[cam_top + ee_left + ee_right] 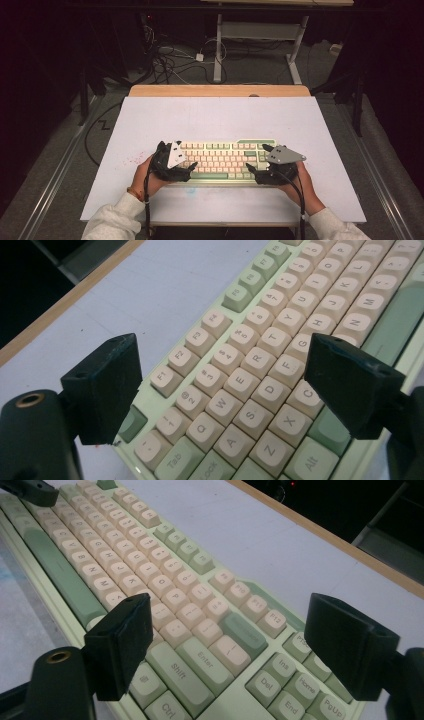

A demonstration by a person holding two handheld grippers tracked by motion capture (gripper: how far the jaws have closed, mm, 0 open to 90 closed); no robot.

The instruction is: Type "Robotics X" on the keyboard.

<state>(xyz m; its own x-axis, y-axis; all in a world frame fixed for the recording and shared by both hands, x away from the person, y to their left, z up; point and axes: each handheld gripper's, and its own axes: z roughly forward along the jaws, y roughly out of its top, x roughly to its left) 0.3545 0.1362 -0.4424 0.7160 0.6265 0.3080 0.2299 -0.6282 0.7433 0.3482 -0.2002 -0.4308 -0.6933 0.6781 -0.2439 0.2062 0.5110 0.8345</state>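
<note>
High view: keyboard (pixel 225 161) lies on the white bench (pixel 220 120), near the person's edge. Left gripper (pixel 191 165) sits over its left end, right gripper (pixel 251 169) over its right end, both angled inward, a hand behind each. Cables trail back past the sleeves. Faint reddish specks mark the bench just outboard of the left gripper; floor cables and another table's legs stand well beyond, nothing between grippers and keys. Left gripper view: left gripper (pixel 220 385) jaws spread wide, empty, hovering above the keyboard (pixel 260 365); the Q-W-E-R block and the number row lie between them, Tab and Alt below, bare bench beyond the function row. Whether a jaw touches a key cannot be told. Right gripper view: right gripper (pixel 227 645) likewise wide and holding nothing, poised over Enter and Shift on the keyboard (pixel 150 580), the Del-End cluster under its far jaw, and the left gripper's tip ahead at the frame's top corner. Judgement: the approach step, both ends bracketed. Next move calls for lowering evenly and closing on the case edges without pressing keys.
</note>
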